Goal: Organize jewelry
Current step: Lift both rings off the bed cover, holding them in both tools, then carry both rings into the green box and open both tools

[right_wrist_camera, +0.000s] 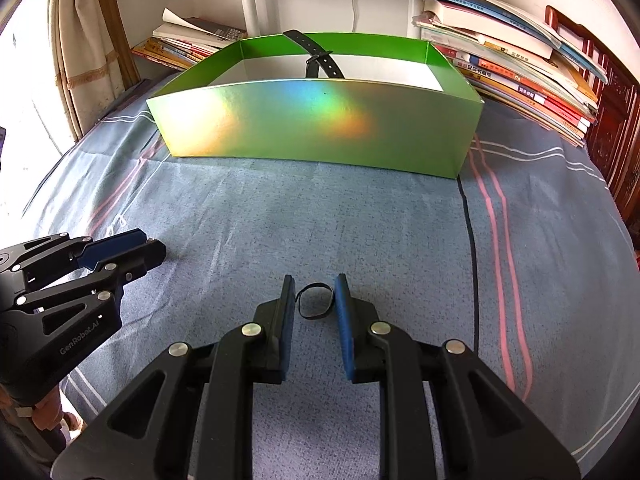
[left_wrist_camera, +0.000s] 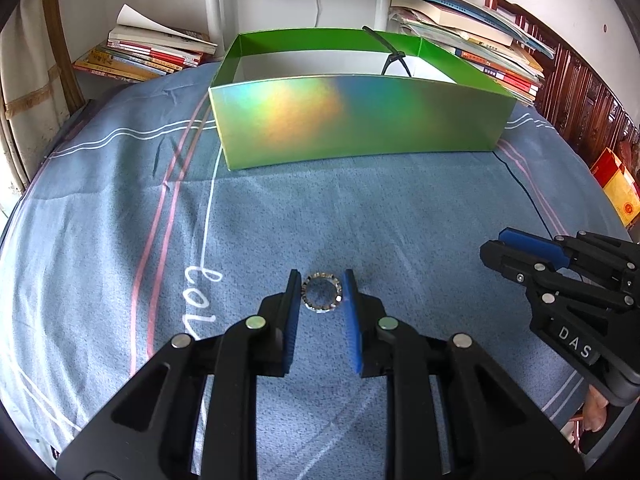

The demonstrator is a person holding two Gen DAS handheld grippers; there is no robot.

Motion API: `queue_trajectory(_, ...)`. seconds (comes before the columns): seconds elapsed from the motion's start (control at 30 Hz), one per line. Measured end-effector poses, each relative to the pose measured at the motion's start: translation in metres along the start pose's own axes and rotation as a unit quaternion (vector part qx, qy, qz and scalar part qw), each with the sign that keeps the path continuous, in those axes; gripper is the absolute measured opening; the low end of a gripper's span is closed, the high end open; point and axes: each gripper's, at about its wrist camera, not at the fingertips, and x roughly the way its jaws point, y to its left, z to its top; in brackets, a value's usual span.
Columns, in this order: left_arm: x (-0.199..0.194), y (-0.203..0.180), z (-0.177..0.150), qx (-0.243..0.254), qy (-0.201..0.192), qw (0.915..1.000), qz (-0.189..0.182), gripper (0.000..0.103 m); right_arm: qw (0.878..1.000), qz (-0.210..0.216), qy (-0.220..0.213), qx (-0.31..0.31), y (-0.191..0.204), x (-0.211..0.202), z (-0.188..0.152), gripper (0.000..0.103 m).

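A home bedroom: a bed under a blue striped sheet [left_wrist_camera: 280, 208], book stacks [right_wrist_camera: 516, 68] against the wall, a curtain [right_wrist_camera: 80, 40].

My right gripper [right_wrist_camera: 314, 294] pinches a thin black loop [right_wrist_camera: 315, 301] between its blue pads, low over the blue striped cloth [right_wrist_camera: 360, 232]. My left gripper [right_wrist_camera: 148, 246] sits at left; green box [right_wrist_camera: 320, 128] ahead holds a black strap [right_wrist_camera: 316, 54].

Both claws angled down, side by side

Left claw [left_wrist_camera: 322, 298] and right claw [right_wrist_camera: 314, 300] each have their blue-padded fingers [left_wrist_camera: 352, 320] drawn narrow, tips low.
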Motion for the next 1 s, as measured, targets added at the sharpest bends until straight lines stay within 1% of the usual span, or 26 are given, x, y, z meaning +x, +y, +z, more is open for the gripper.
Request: queue_trajectory(1.0,-0.0012,-0.0021,0.0011,0.009,0.002,0.9999,0.005,0.021,1.0,0.001,-0.006,0.004,-0.0008,-0.0047,0.0007,0.02)
